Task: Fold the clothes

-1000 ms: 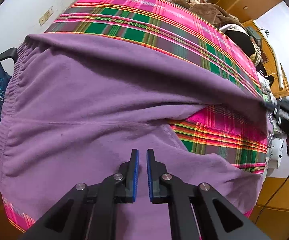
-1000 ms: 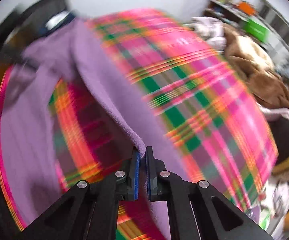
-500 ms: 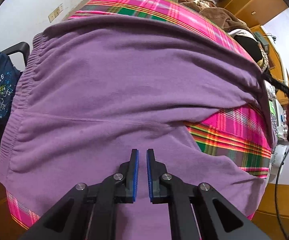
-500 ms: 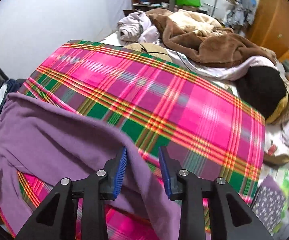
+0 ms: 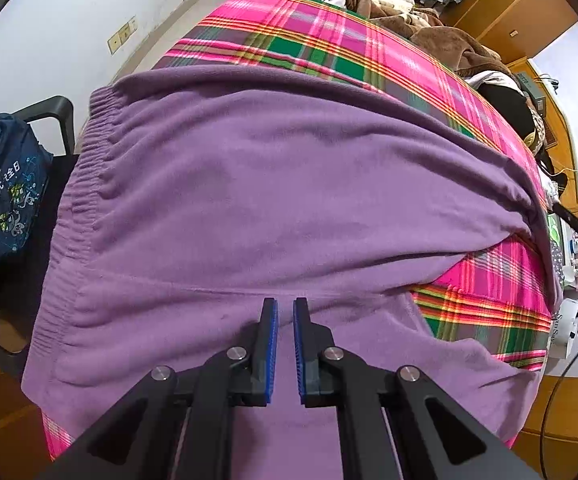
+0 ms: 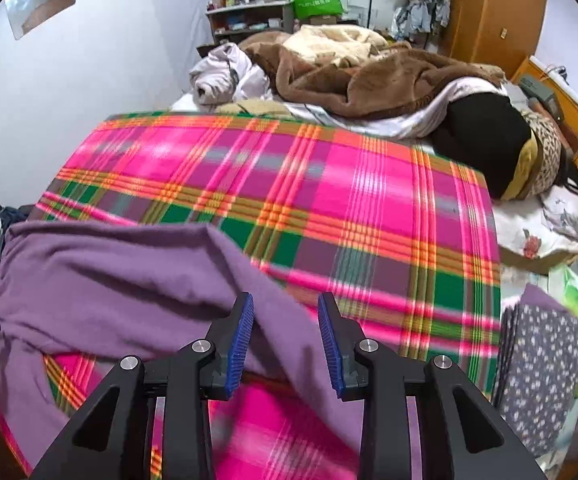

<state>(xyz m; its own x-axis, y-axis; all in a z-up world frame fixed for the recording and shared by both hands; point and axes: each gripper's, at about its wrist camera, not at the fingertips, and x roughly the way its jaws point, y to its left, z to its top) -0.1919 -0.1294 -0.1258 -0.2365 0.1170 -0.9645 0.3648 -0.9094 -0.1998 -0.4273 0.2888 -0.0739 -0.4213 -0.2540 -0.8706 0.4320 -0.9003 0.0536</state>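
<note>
Right gripper [image 6: 285, 338] gapes wide above purple fleece trousers [image 5: 273, 200] folded leg-over-leg on the pink plaid blanket [image 6: 329, 200]; left gripper [image 5: 284, 334] hovers, narrowly parted, empty. Next likely: grasp cuffs.

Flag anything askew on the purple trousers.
The trousers are folded unevenly: the upper leg sits skewed over the lower one, leaving a wedge of plaid blanket showing between them, with its end bunched up.

Trousers [image 5: 281, 200] lie on the near part of the blanket [image 5: 329, 52], waistband to the left — one leg folded across. Behind the blanket: heaped bedding [image 6: 369, 76]. Chair with bag [image 5: 5, 192] left of bed; folded stack [image 6: 541, 364] at right.
</note>
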